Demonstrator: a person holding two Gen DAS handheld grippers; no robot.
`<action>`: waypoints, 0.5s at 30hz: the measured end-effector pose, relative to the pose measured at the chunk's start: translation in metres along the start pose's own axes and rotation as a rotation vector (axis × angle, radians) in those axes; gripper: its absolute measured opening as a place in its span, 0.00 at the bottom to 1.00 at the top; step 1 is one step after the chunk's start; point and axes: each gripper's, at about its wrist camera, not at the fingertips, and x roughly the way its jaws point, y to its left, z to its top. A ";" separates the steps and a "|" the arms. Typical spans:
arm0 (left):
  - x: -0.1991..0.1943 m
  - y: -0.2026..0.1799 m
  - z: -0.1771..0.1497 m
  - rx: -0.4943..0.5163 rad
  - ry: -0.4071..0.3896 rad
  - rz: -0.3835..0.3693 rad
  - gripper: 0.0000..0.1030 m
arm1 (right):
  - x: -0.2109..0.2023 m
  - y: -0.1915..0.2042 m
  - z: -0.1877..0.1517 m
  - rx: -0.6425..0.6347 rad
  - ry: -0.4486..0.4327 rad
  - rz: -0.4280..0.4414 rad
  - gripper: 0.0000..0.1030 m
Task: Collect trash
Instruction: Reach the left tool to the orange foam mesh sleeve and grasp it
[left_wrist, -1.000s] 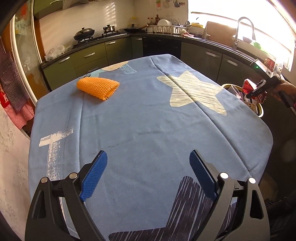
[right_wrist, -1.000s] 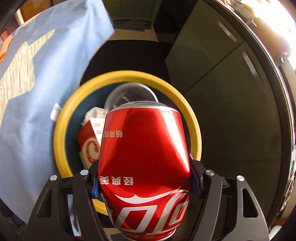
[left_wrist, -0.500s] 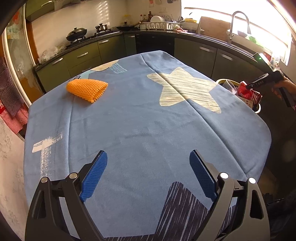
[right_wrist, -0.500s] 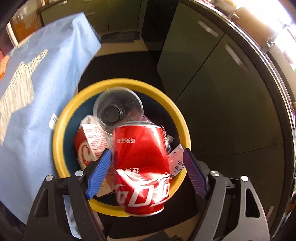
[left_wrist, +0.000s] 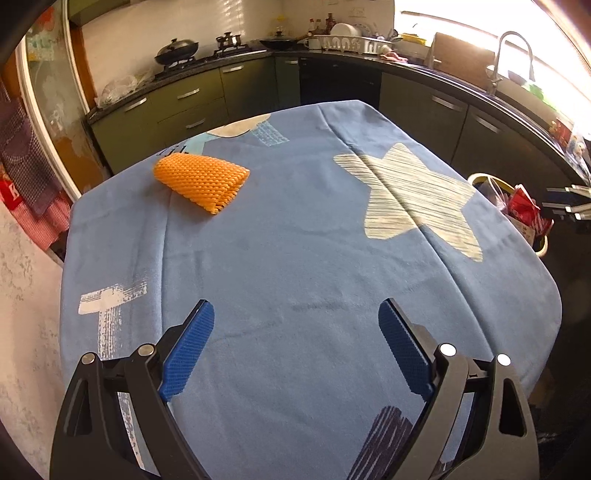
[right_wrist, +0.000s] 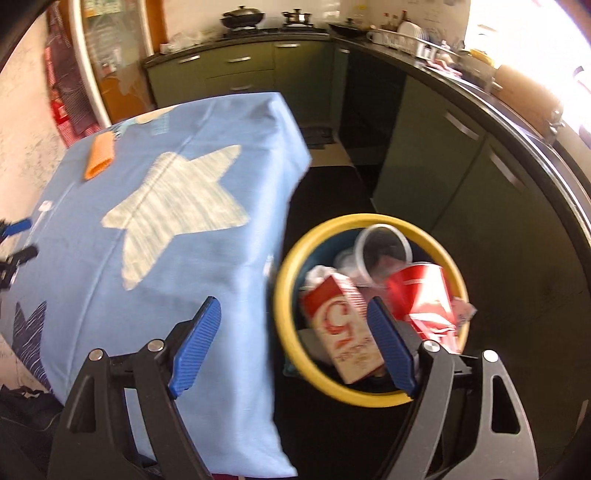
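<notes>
One piece of trash remains on the table (left_wrist: 295, 258), which fills most of both views under its blue star-print cloth. Beside the table's right edge, on the dark floor, stands the yellow-rimmed bin (right_wrist: 291, 332); it already holds the red can (right_wrist: 424, 295), a red-and-white carton (right_wrist: 343, 332) and a clear plastic cup (right_wrist: 384, 254), piled close to the rim. The orange foam net (left_wrist: 201, 181) lies alone near the far left corner of the table, well apart from the bin.

Your right hand-held gripper (right_wrist: 295, 343) hangs above the gap between table edge and bin. Its jaws have just been opening and now stand apart with nothing between them; the can lies in the bin, leaning on the far wall. Your left hand-held gripper (left_wrist: 295, 347) is over the near part of the table, jaws apart and empty, pointing toward the net.

Risks, as a judgement: the net is soft and springy, so a shallow pinch may let it slip free, and a pinch set too low may catch the cloth and drag it. The bin is nearly full, so a light net dropped from high up may bounce off the pile onto the floor.
</notes>
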 end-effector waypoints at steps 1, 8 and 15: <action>0.005 0.007 0.007 -0.038 0.017 -0.010 0.87 | 0.001 0.008 0.000 -0.007 0.000 0.010 0.75; 0.051 0.053 0.075 -0.282 0.109 0.043 0.89 | 0.027 0.028 0.002 -0.034 -0.001 0.087 0.75; 0.116 0.096 0.137 -0.515 0.166 0.249 0.89 | 0.045 0.040 -0.003 -0.046 0.006 0.171 0.75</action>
